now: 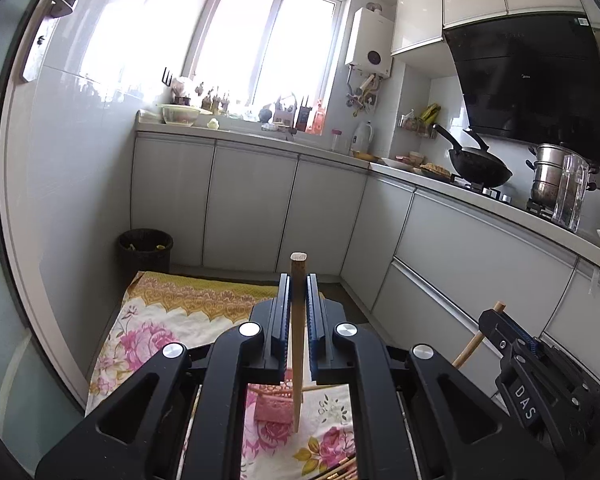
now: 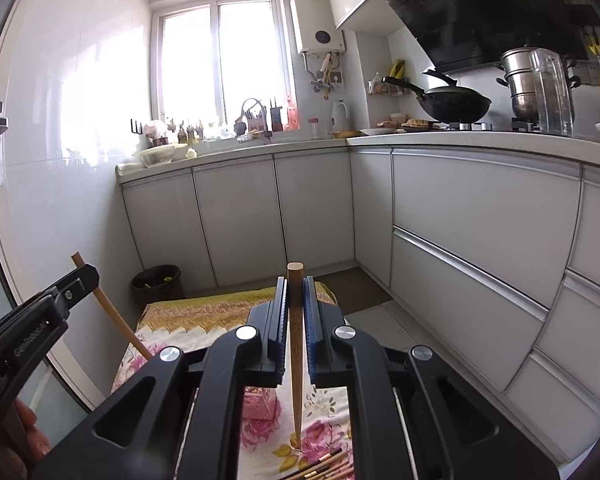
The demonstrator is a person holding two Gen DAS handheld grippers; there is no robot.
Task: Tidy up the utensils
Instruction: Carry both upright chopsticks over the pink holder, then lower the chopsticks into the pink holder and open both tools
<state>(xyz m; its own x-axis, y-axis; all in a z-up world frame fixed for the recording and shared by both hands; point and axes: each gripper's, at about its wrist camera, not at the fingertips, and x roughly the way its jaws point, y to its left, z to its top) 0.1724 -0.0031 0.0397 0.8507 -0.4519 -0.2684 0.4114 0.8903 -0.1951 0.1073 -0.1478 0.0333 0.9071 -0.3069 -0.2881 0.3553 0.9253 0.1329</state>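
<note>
The white letters "DAS" are read on the side of the black right gripper [image 1: 504, 320] where it is seen from the left wrist view; the embossed word on the black left gripper [image 2: 74, 284], seen from the right wrist view, appears to begin "Gen" but cannot be read in full; a small logo on the black slanted range hood [image 1: 528, 84] is too small to be read; the left gripper [image 1: 299, 300] is clenched on a tan round wooden chopstick [image 1: 298, 340], which is held nearly upright between the blue pads [image 1: 285, 308], its flat cut end above the fingertips and its narrow end pointing down over a floral pink and yellow cloth [image 1: 160, 320]; the right gripper [image 2: 296, 304] is likewise clamped on a second tan wooden chopstick [image 2: 295, 352], tapered toward a tip above the floral cloth [image 2: 204, 312]; a pink openwork plastic basket [image 1: 272, 404] is seen on the cloth below the left gripper; a bundle of further chopsticks with gold-banded ends [image 2: 328, 466] lies on the cloth at the lower edge of both views.
</note>
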